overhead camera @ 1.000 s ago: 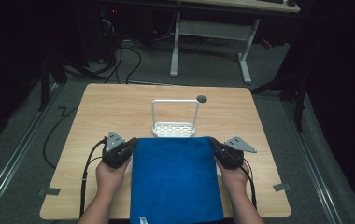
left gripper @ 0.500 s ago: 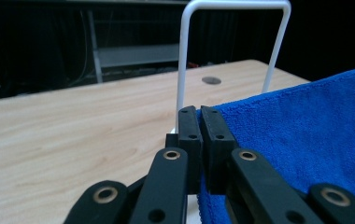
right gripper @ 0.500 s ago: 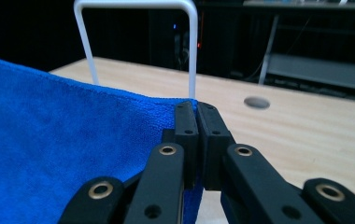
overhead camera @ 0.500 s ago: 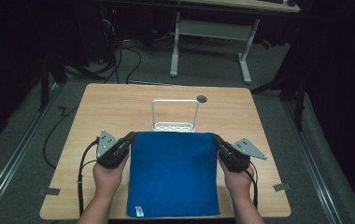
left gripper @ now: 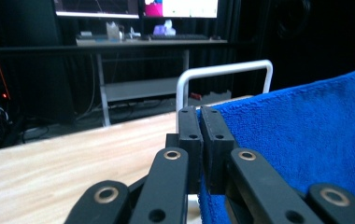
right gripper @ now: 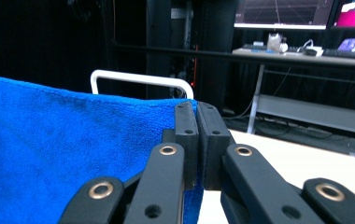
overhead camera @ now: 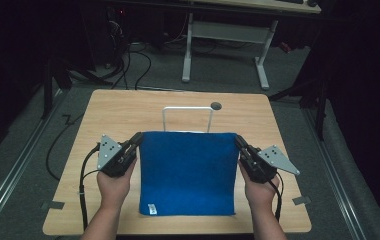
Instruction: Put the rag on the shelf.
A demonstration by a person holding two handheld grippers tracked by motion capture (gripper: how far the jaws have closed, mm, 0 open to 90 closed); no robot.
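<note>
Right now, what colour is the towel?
Bright blue towel, clearest in the high view.

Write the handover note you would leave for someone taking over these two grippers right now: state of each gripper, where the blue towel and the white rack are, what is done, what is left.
Left gripper: shut on the far left corner of the blue towel.
Right gripper: shut on the far right corner.
Towel: far edge lifted and stretched between the two grippers; near edge, with its white label, looks to rest at the near side of the wooden table.
White rack: stands upright just beyond the towel's far edge.
Done: both corners gripped, far edge raised.
Left: probably carry the far edge up and over the rack's top bar, then let go.
</note>
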